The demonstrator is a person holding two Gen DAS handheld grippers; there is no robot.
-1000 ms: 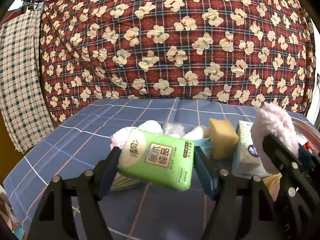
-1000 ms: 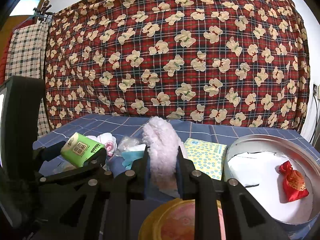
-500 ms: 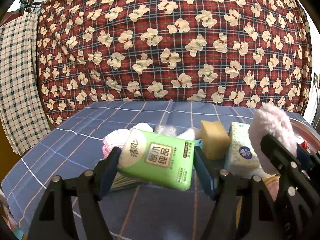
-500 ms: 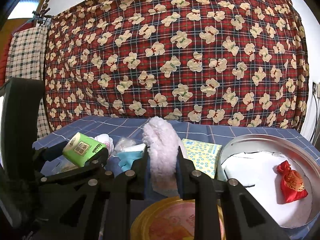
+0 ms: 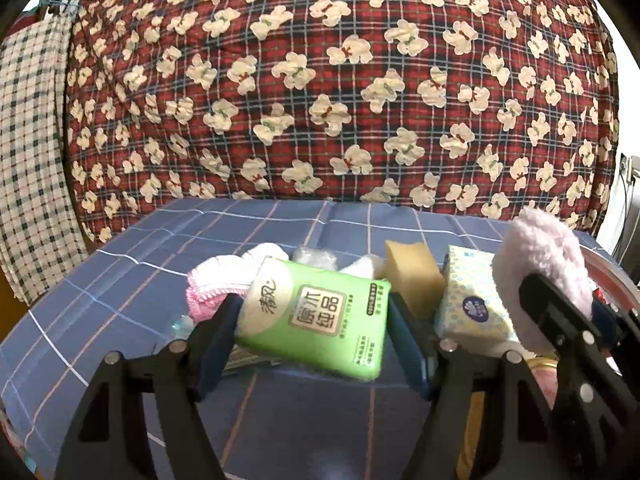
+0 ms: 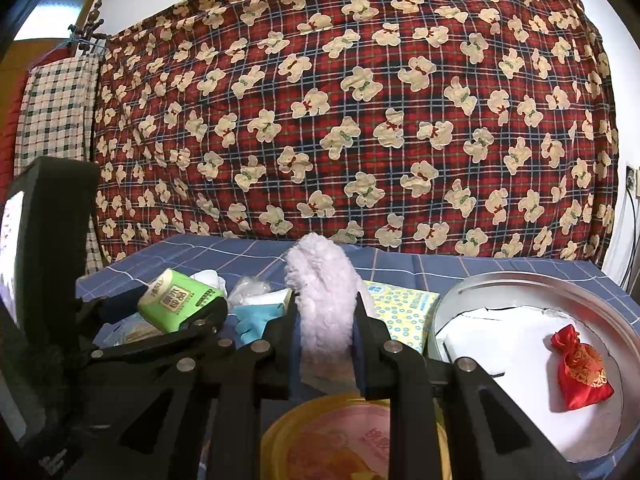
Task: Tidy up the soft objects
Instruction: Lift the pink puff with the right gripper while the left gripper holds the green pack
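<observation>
My left gripper (image 5: 314, 316) is shut on a green tissue pack (image 5: 316, 318) and holds it above the blue checked cloth; the pack also shows in the right wrist view (image 6: 178, 304). My right gripper (image 6: 325, 320) is shut on a fluffy pink pad (image 6: 324, 300), which also shows at the right of the left wrist view (image 5: 540, 268). A round metal tin (image 6: 480, 288) at the right holds a red pouch (image 6: 580, 368) on white paper. A pile lies behind the grippers: pink cloth (image 5: 224, 276), yellow sponge (image 5: 412, 272), blue-dotted tissue box (image 5: 468, 300), blue glove (image 6: 256, 316).
A yellow round lid (image 6: 344, 440) lies just below my right gripper. A red bear-print quilt (image 5: 340, 80) hangs behind the table. A checked cloth (image 5: 28, 160) hangs at the left. The blue cloth (image 5: 120, 280) stretches left of the pile.
Both grippers have risen slightly with their loads and the view has shifted a little; both grips are unchanged.
</observation>
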